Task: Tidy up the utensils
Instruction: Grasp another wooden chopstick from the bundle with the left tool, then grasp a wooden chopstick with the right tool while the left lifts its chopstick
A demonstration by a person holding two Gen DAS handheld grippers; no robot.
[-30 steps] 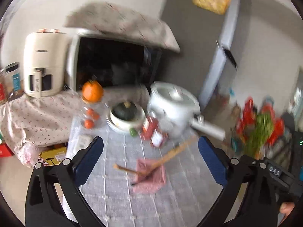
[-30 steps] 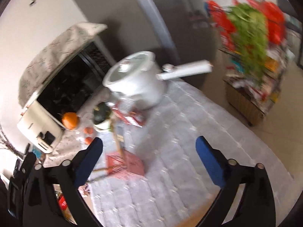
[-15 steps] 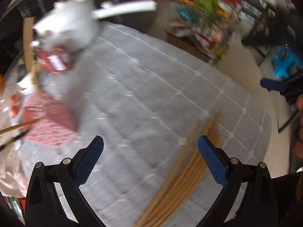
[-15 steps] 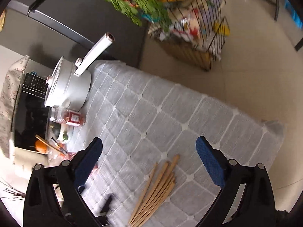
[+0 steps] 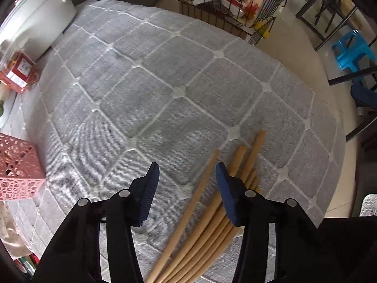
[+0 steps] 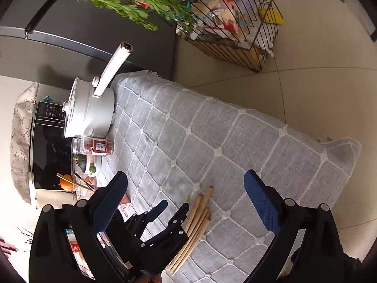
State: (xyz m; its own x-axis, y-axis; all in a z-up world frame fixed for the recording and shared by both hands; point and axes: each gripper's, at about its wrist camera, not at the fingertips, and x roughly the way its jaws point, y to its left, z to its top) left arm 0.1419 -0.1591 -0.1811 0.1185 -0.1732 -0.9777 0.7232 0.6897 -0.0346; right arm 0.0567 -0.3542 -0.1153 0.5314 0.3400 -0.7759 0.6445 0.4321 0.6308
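A bundle of wooden chopsticks point(image 5: 226, 214) lies on the grey quilted tablecloth point(image 5: 165, 89) near the table's front edge. My left gripper point(image 5: 186, 167) points down over the bundle, its jaws closing. The leftmost chopstick runs between the fingers without being pressed; the others lie under the right finger. A pink perforated holder point(image 5: 16, 165) stands at the left edge. In the right wrist view my right gripper point(image 6: 186, 174) hangs wide open above the cloth with nothing in it. Below it are the left gripper point(image 6: 175, 205) and the chopsticks point(image 6: 198, 214).
A white lidded pot point(image 6: 89, 115) with a long handle and a red-labelled jar point(image 6: 94, 146) stand at the table's far end by a microwave point(image 6: 47, 155). A wire rack point(image 6: 235, 23) of goods stands on the floor beyond the table; a blue stool point(image 5: 351, 52) is on the right.
Both grippers swung down from facing the back of the table. The left one has come over the chopsticks, and its jaws have narrowed from wide open.
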